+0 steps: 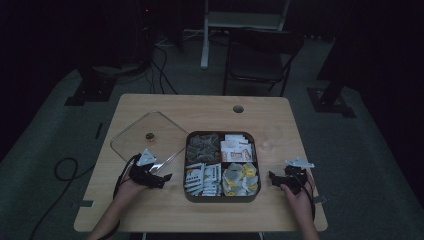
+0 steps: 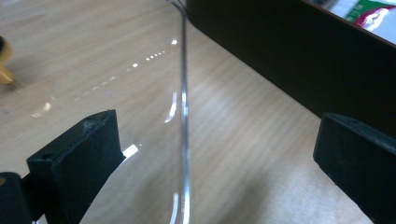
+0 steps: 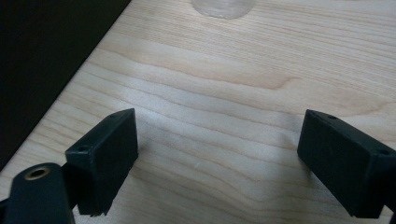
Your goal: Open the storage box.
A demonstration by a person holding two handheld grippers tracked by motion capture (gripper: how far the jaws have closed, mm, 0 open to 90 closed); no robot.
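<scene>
You held left gripper point(image 1: 162, 178) wide around edge of one clear lid point(image 1: 150, 136), lid flat on table point(image 1: 270, 115) beside one four-compartment tray point(image 1: 221, 199); right gripper point(image 1: 274, 178) wide, empty.

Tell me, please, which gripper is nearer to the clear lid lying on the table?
Left. The left gripper is at the clear lid, its open jaws straddling the lid's near edge. The right gripper sits open beyond the far side of the compartment box.

Desk point(image 1: 150, 102): pale wood w/ visible grain, smooth matt. Lid point(image 1: 135, 135): clear glossy plastic, brass-like knob point(image 1: 149, 136). Tray point(image 1: 221, 198): dark matt. Hand-held gripper pads point(image 3: 105, 154): black matt plastic. Packets point(image 1: 241, 179): shiny wrap.
</scene>
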